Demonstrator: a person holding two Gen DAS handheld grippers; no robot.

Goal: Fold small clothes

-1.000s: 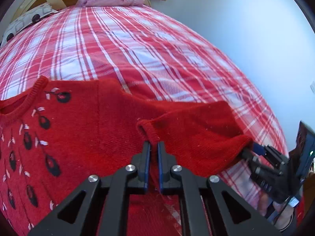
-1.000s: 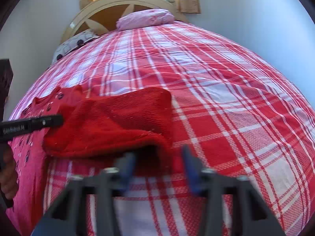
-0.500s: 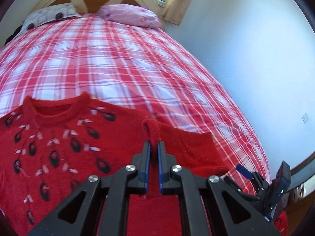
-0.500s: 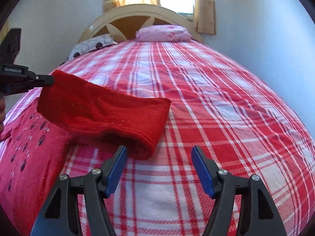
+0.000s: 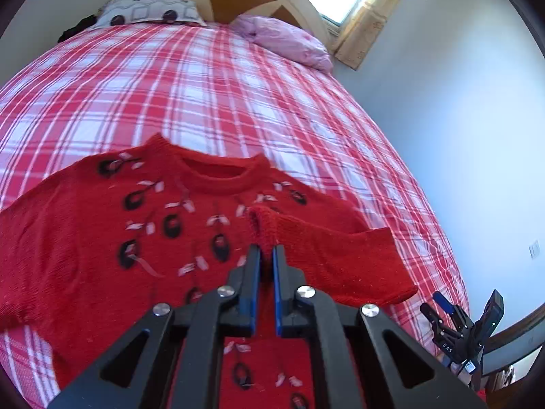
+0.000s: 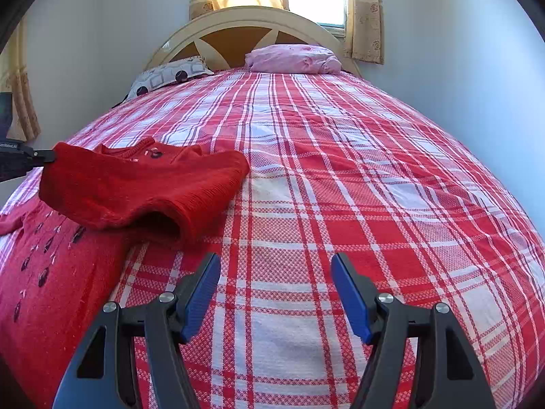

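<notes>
sleeve cuff (image 5: 264, 220) pinched in left gripper (image 5: 266, 250) (over sweater (image 5: 85, 225)), right gripper (image 6: 276, 266) agape, empty

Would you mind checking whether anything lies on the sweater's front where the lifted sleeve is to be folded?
Nothing visible does: the left gripper holds the sleeve over the sweater's bare patterned front.

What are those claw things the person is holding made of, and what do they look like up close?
Each is a black frame of angled struts with triangular cut-outs and silver screw heads. The left gripper and the right gripper both end in two flat fingers faced with blue ribbed pads. Seen from across, the right one bears small white lettering and a dark block mounted behind it.
</notes>
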